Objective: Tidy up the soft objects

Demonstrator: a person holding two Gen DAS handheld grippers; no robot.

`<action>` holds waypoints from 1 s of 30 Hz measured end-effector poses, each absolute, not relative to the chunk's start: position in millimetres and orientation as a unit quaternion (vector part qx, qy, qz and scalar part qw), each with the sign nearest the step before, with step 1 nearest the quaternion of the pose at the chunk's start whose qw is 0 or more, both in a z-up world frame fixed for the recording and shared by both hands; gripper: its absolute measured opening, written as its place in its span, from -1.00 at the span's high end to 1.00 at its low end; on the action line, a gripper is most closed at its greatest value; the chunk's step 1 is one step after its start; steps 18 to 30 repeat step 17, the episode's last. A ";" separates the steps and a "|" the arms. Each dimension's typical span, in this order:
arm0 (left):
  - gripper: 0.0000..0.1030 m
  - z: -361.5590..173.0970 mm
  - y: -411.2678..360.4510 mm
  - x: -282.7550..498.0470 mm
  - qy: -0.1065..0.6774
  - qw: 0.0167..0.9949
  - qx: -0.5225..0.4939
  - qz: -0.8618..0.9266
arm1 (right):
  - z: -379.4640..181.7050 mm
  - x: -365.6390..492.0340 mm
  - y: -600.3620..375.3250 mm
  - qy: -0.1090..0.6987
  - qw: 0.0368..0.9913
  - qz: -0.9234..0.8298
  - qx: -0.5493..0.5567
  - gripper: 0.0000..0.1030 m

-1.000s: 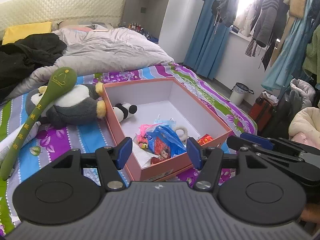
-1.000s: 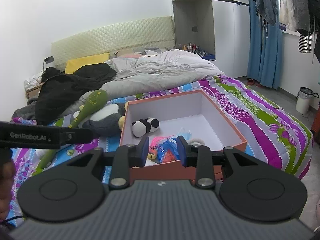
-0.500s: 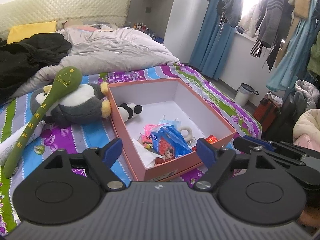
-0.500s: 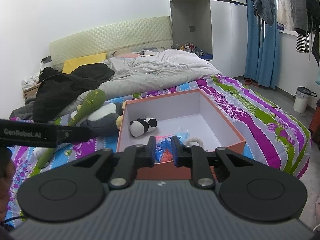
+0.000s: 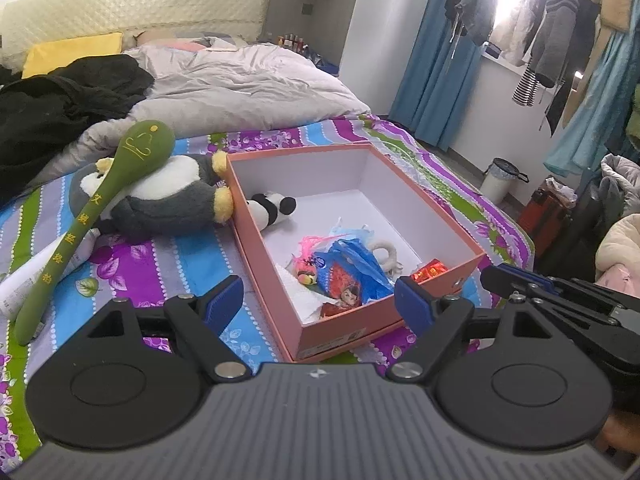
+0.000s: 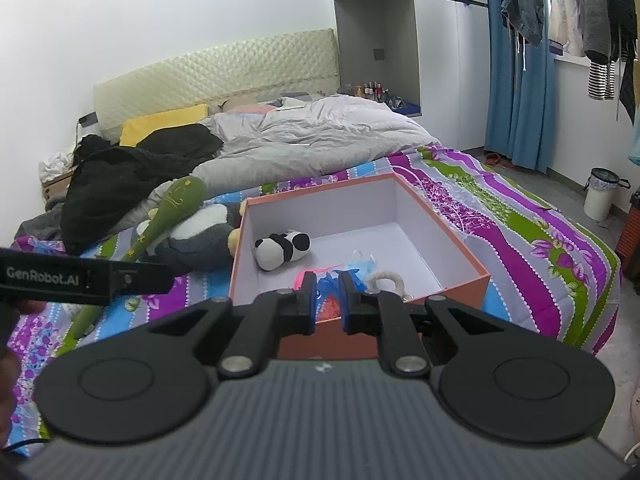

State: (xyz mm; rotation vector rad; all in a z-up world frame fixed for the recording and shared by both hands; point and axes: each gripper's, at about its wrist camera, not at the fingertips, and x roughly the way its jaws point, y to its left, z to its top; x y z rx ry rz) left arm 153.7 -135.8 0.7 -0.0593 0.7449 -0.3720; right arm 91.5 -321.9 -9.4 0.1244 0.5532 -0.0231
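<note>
Bedroom; bed with striped floral sheet (image 5: 132,264). Orange box (image 5: 436,216) sits open on the sheet near the foot. Inside: panda plush (image 5: 270,210) at far left wall, blue bag (image 5: 352,272) near front. Penguin plush (image 5: 168,200) touches the box's left wall outside, green plush spoon (image 5: 96,216) lying across it. Left gripper (image 5: 320,304): fingers wide apart, empty. Right gripper (image 6: 328,304): fingers nearly together, narrow gap, holding nothing.

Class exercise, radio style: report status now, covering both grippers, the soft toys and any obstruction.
Left gripper open, empty. Right gripper nearly closed, empty. Panda plush in orange box; penguin plush outside, green plush club lying across it.
</note>
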 end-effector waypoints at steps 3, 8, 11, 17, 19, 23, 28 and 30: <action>-0.67 0.4 -135.5 154.0 0.363 0.914 -0.029 -0.180 | -9.6 92.1 -321.8 0.273 0.960 -0.012 0.061 0.73; -0.67 -1.2 -135.1 153.9 0.366 0.913 -0.030 -0.179 | -10.6 92.5 -321.6 0.275 0.959 -0.010 0.063 0.85; -0.67 -1.2 -135.3 154.1 0.365 0.913 -0.030 -0.179 | -11.8 92.4 -323.0 0.277 0.959 -0.012 0.065 0.85; -0.67 -1.1 -135.7 153.0 0.362 0.914 -0.029 -0.180 | -13.2 94.0 -323.8 0.278 0.958 -0.014 0.065 0.85; -0.67 -1.1 -135.7 153.0 0.362 0.914 -0.029 -0.180 | -13.2 94.0 -323.8 0.278 0.958 -0.014 0.065 0.85; -0.67 -1.1 -135.7 153.0 0.362 0.914 -0.029 -0.180 | -13.2 94.0 -323.8 0.278 0.958 -0.014 0.065 0.85; -0.67 -1.1 -135.7 153.0 0.362 0.914 -0.029 -0.180 | -13.2 94.0 -323.8 0.278 0.958 -0.014 0.065 0.85; -0.67 -1.1 -135.7 153.0 0.362 0.914 -0.029 -0.180 | -13.2 94.0 -323.8 0.278 0.958 -0.014 0.065 0.85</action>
